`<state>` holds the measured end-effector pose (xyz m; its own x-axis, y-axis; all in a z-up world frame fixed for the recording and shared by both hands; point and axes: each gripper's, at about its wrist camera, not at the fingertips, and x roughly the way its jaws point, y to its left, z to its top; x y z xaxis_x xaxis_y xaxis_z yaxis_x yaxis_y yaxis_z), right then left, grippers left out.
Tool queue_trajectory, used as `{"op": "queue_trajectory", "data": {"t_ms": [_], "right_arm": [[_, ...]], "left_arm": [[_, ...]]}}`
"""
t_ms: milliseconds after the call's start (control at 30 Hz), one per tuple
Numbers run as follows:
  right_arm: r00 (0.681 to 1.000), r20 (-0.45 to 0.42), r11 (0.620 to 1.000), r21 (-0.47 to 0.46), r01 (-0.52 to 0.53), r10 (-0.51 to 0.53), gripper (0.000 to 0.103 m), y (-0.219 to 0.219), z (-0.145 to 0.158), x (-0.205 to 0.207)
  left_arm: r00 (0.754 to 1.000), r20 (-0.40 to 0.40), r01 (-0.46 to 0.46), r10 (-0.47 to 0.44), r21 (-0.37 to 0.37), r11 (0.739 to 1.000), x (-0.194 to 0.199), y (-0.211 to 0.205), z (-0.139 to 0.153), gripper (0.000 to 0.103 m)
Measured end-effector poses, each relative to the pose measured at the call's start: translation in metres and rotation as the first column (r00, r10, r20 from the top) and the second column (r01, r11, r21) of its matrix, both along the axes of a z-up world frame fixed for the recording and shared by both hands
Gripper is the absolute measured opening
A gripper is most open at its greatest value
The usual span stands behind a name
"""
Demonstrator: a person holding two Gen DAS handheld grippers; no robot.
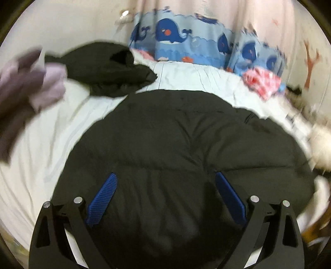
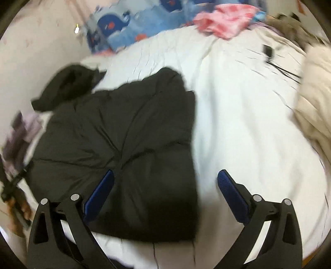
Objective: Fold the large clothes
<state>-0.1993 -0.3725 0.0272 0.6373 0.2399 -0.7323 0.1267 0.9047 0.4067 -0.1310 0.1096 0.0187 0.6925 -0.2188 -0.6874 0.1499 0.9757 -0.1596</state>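
White bed sheet point(image 2: 238, 124) carries the black puffer jacket point(image 2: 128, 132), folded square; both my left hand-held gripper point(image 1: 165, 192) and right hand-held gripper point(image 2: 165, 192) hover agape, and pressing trapped air out evenly should flatten it.

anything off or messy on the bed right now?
The black puffer jacket lies folded into a rough block on the white sheet, but a black bunched part, hood or sleeve, sticks out at its far left corner. Loose purple and pink clothes lie unfolded nearby. Both claws, left and right, are open.
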Motion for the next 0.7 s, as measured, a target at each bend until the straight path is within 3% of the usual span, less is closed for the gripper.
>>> {"op": "queue_trajectory", "data": {"t_ms": [100, 167, 267, 433, 600, 700], "right_arm": [[0.997, -0.033, 0.979, 0.190, 0.070, -0.065, 0.097, -0.032, -0.011, -0.022], [0.995, -0.057, 0.947, 0.306, 0.095, -0.081, 0.097, -0.045, -0.025, -0.029], [0.995, -0.079, 0.919, 0.384, 0.092, -0.067, 0.097, -0.044, -0.042, -0.033], [0.994, -0.087, 0.923, 0.375, 0.087, -0.059, 0.097, -0.024, -0.056, -0.023], [1.000, -0.020, 0.921, 0.389, 0.030, -0.025, 0.097, -0.010, -0.047, -0.026], [0.998, -0.063, 0.913, 0.407, 0.004, 0.023, 0.097, 0.002, -0.056, -0.024]], "left_arm": [[0.997, -0.032, -0.065, 0.063, -0.073, 0.995, -0.011, 0.024, 0.000, 0.092], [0.996, -0.024, -0.088, 0.087, -0.040, 0.995, -0.017, 0.028, -0.001, 0.092], [0.997, -0.020, -0.073, 0.073, 0.009, 0.997, -0.029, 0.025, -0.002, 0.092], [0.999, 0.018, -0.053, 0.051, 0.085, 0.995, -0.046, 0.015, 0.002, 0.092], [0.998, 0.057, -0.010, 0.002, 0.134, 0.991, -0.057, 0.004, 0.007, 0.092], [0.998, 0.065, 0.008, -0.017, 0.133, 0.991, -0.059, 0.001, 0.009, 0.092]]}}
